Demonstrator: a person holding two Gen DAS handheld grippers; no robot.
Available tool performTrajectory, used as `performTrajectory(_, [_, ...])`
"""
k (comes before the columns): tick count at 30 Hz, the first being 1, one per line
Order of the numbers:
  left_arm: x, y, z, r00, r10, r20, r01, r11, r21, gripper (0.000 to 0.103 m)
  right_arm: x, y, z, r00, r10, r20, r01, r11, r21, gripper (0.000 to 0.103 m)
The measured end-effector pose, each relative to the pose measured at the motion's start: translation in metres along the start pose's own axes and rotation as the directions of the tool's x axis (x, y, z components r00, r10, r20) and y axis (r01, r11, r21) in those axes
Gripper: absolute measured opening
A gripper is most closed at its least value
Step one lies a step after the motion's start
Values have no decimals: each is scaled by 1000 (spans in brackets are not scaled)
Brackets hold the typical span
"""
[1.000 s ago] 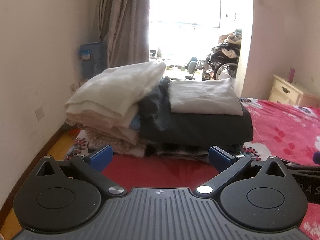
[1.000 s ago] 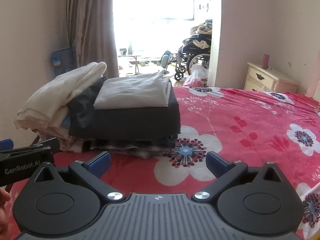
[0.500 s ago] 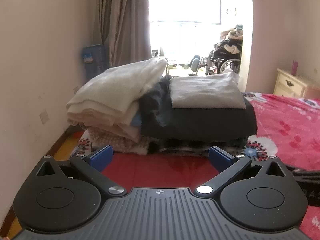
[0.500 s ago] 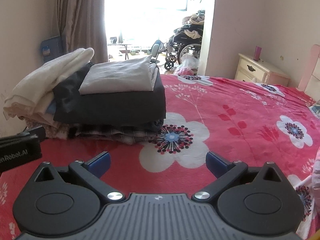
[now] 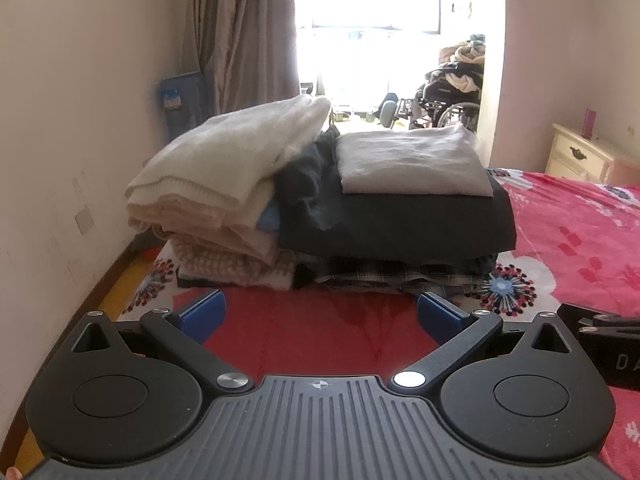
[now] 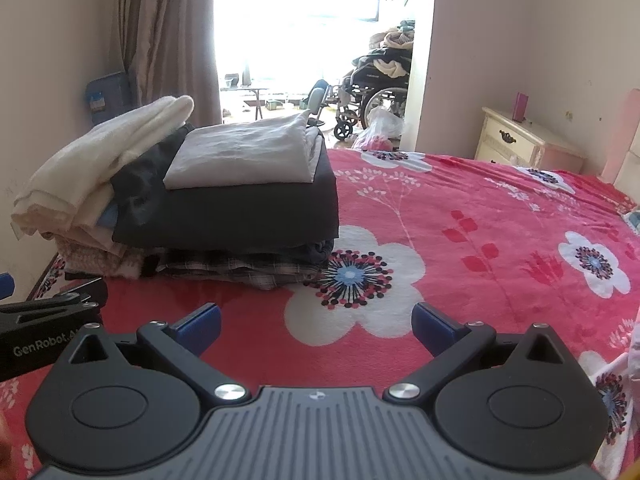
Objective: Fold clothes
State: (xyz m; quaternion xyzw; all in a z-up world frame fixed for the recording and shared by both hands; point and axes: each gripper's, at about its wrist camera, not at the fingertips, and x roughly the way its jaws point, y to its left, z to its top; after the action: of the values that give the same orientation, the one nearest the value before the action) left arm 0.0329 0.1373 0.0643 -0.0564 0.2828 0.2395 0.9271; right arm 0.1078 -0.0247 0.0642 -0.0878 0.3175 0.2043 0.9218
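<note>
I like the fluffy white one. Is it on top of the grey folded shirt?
No, the cream garment tops the left pile, beside the grey folded garment.

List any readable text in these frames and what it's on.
"GenRobot.A", cut off after that: white print on the side of the left tongs, seen from the right wrist view.
"D A", partial: faint letters on the side of the right tongs, at the edge of the left wrist view.
Blue package by the curtain: has a label, too blurred to read.
Nothing else legible.
</note>
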Motion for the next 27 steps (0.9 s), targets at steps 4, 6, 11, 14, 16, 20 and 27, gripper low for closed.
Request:
performTrajectory(4, [-1, 0, 0, 1000, -3, -4, 3, 1000, -4, 103, 0, 2, -1, 1000, -5, 0, 5, 1000, -8, 103])
performTrajectory(6, [-1, 1, 0, 1000, -3, -5, 3, 1000, -5, 103, 1, 3, -2, 1000, -8, 0, 8, 1000, -14, 103])
performTrajectory(11, [-1, 2, 0, 1000, -6, -8, 6, 1000, -7, 103, 1, 6, -2, 1000, -15, 0, 15, 1000, -25, 103])
performTrajectory(14, [-2, 2, 0, 1000, -7, -10, 7, 1000, -9, 103, 1, 7, -2, 1000, -17, 2, 17, 999, -27, 103])
performTrajectory(16, [-2, 4, 0, 1000, -13, -9, 13, 1000, -16, 103, 1, 8, -3, 1000, -16, 1, 16, 999, -34, 103])
performTrajectory(20, [-2, 6, 0, 1000, -16, -10, 16, 1000, -23, 103, 0, 11, -3, 1000, -16, 2, 17, 999, -45, 103])
performTrajectory(27, [0, 7, 0, 1000, -14, -14, 14, 1000, -24, 103, 1, 13, -3, 1000, -19, -1, 19, 999, -45, 103])
